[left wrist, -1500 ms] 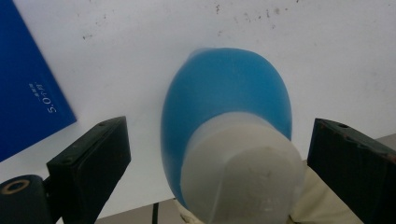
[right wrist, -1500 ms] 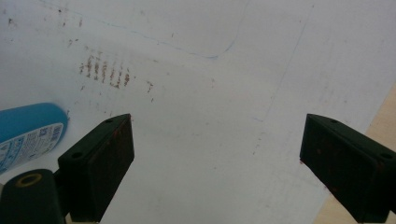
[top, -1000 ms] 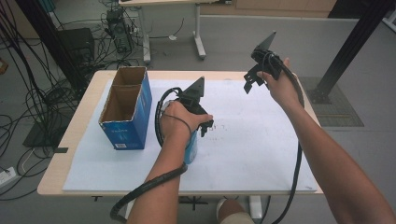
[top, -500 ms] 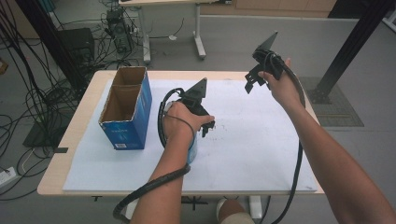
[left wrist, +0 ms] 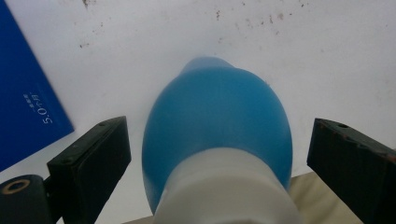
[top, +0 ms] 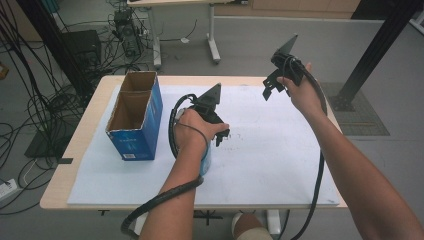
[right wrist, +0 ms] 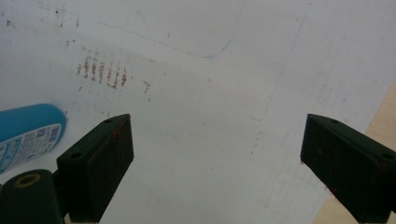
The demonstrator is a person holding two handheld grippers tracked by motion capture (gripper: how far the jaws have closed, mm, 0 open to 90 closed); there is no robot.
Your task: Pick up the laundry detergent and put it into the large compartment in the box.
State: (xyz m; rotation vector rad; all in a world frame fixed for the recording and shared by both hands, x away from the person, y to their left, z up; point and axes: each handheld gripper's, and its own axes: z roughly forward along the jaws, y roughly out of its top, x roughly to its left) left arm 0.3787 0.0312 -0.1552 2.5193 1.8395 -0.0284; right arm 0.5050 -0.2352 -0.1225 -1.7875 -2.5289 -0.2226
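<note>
Blue bottle [left wrist: 217, 130] with a white cap end lies on its side on the white sheet [top: 280, 150] that covers the table, just right of the open blue cardboard box [top: 134, 116] and near the sheet's middle; in the high view most of it is hidden under the person's left hand [top: 192, 132], with a sliver of blue showing below the wrist. The left gripper [left wrist: 219, 158] hangs directly over the bottle, its jaws spread wide, one on each side of the bottle's body and clear of it in the left gripper view, so the bottle is straddled but not squeezed. The left forearm comes up from the bottom edge, wrist bent so the gripper points down and a little forward at the sheet, its black cable looping back along the arm. The right gripper [top: 272, 86] is held up over the far right part of the table, well apart from the bottle, with the right arm stretched forward and the hand [top: 300, 92] wrapped round the handle. Its jaws also stand wide apart with nothing between them, looking down on bare, lightly stained sheet; the bottle shows at the left edge of the right gripper view, label side up.
</note>
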